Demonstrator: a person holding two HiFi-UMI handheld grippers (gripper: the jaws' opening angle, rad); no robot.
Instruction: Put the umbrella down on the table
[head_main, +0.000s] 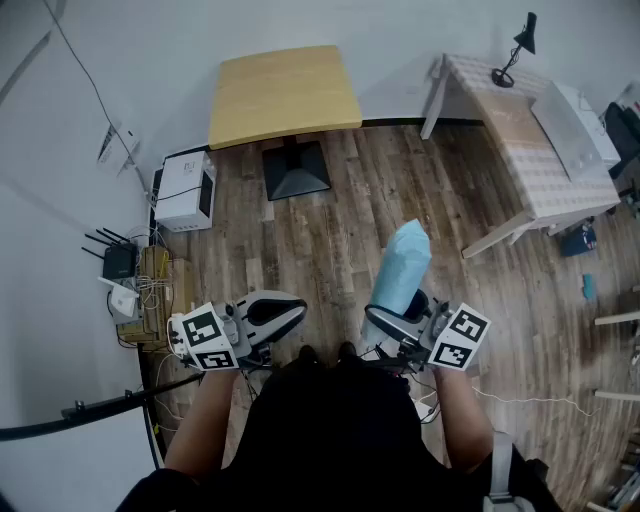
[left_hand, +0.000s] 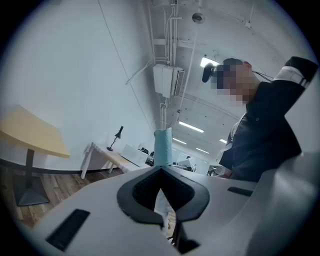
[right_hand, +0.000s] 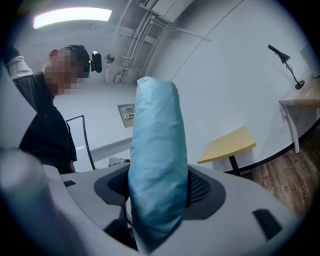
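My own dark top (head_main: 340, 430) fills the 6 o'clock edge of the head view, with both forearms reaching out from it. At the end of my right arm, the right gripper (right_hand: 159, 192) has its jaws spread wide and clamped on the umbrella (head_main: 405, 265). The meshed pads (right_hand: 201, 189) press against its sides. The umbrella is folded, light blue and wrapped in its sleeve. Its free end sticks out past the jaws toward 12 o'clock, above the wooden floor (head_main: 330, 230) and resting on no table.

My left gripper (left_hand: 161, 172) sits at about 8 o'clock from the umbrella, apart from it. Its dark pads are drawn together at the tips and nothing is gripped between them. Its own view shows the umbrella standing beyond the jaws, untouched.

The yellow table (head_main: 283, 95) stands at 12 o'clock against the wall, well apart from the umbrella. A long white table (head_main: 530, 150) runs along at 2 o'clock, with a black desk lamp (head_main: 518, 48) on its far end. At 10 o'clock a white boxy appliance (head_main: 185, 190) sits on the floor, and a black router (head_main: 119, 262) with antennas is at 9 o'clock.
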